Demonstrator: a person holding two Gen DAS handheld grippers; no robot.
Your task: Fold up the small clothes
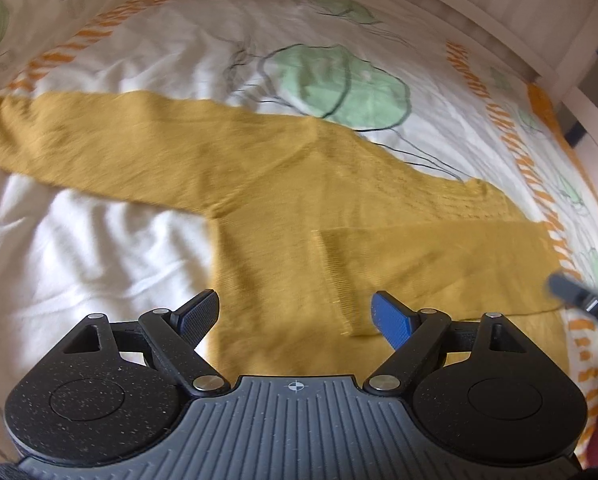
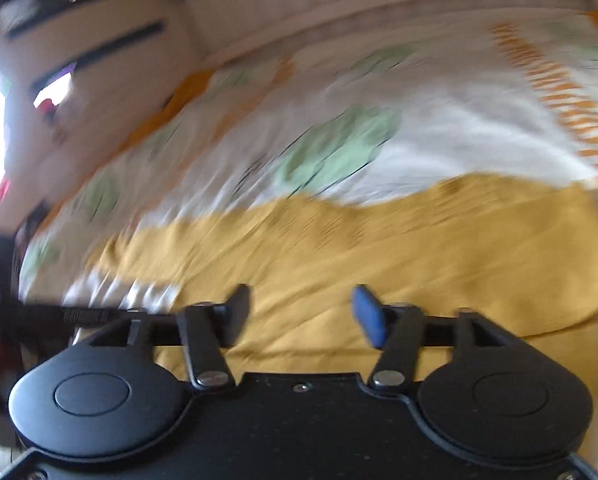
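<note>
A mustard-yellow knit sweater (image 1: 283, 184) lies flat on the patterned bed cover. One sleeve stretches out to the left; the other sleeve (image 1: 431, 264) is folded across the body. My left gripper (image 1: 295, 316) hovers open over the sweater's lower body, with nothing between its fingers. In the right wrist view, which is motion-blurred, the sweater (image 2: 339, 248) fills the lower half, and my right gripper (image 2: 299, 312) stands open above it, holding nothing. A dark fingertip of the right gripper (image 1: 575, 290) shows at the right edge of the left wrist view, beside the folded sleeve.
The bed cover (image 1: 203, 48) is white with green leaf shapes and orange striped bands. A pale wooden bed frame (image 1: 499, 12) runs along the far side. Blurred shelves or furniture (image 2: 79, 28) stand beyond the bed at the upper left of the right wrist view.
</note>
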